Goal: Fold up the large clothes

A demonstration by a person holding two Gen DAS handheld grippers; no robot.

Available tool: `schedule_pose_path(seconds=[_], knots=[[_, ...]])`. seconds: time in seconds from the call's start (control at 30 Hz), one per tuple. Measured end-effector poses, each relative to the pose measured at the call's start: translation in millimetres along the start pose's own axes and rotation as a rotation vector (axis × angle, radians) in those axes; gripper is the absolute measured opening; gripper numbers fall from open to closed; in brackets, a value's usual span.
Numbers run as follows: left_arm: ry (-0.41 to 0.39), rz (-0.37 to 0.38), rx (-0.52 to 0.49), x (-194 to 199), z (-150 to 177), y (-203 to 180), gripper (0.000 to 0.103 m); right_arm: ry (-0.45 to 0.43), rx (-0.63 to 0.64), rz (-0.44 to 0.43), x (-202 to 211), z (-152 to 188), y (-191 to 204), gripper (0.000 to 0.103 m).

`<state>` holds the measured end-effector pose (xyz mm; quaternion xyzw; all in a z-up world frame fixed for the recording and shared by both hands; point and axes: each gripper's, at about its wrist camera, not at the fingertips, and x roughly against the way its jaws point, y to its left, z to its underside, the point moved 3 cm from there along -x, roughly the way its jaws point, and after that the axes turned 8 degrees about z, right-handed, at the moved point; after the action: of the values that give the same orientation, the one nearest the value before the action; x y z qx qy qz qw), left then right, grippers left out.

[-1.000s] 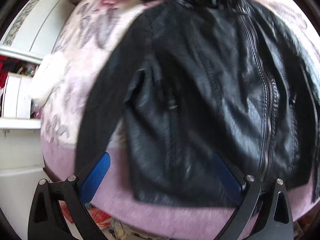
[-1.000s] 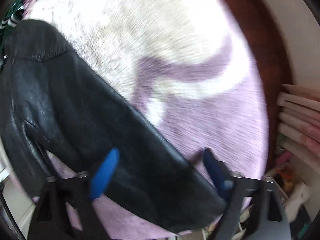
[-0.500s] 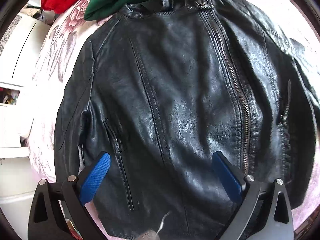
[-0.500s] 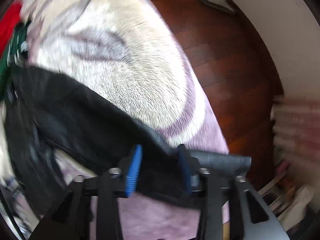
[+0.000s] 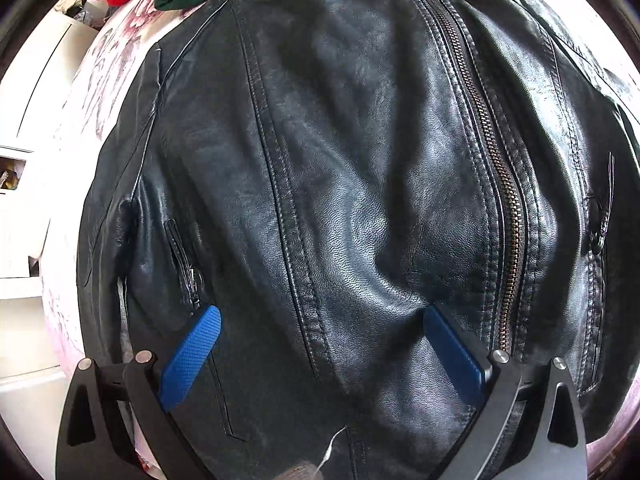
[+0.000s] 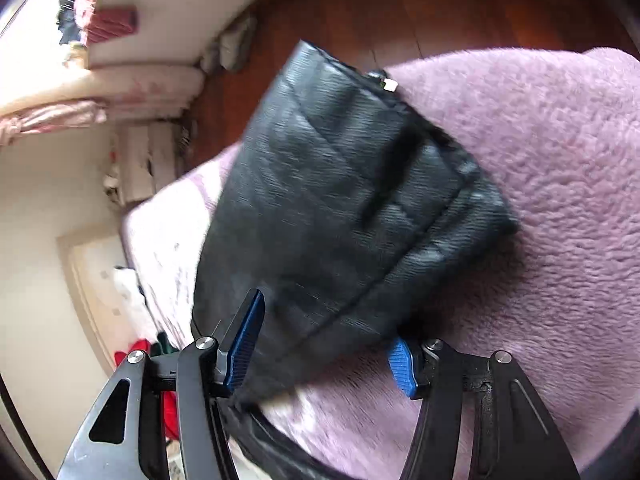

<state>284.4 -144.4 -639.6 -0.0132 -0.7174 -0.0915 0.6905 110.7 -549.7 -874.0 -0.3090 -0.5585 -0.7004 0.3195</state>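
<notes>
Glossy grained black leather jacket (image 5: 360, 200), metal zipper (image 5: 508, 208), fluffy pink blanket (image 6: 540, 200)

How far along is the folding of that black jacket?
Early on. Done: the black leather jacket lies front-up, zipped, on the pink blanket. In hand: the sleeve sits between the fingers of the right gripper, apparently being lifted, though its grip is unclear. The left gripper hovers open over the hem. Left: no body fold shows yet, so both sleeves and the body need folding.
</notes>
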Motion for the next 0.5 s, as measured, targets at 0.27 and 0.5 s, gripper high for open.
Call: schedule_pose_path(seconds=[0.27, 0.5], knots=[[-0.006, -0.016, -0.020, 5, -20, -6, 0.103, -0.104, 0.007, -0.141, -15, -29, 44, 0.005], [-0.037, 0.013, 0.048, 22, -33, 12, 0.103, -0.105, 0.258, -0.130, 27, -36, 158, 0.005]])
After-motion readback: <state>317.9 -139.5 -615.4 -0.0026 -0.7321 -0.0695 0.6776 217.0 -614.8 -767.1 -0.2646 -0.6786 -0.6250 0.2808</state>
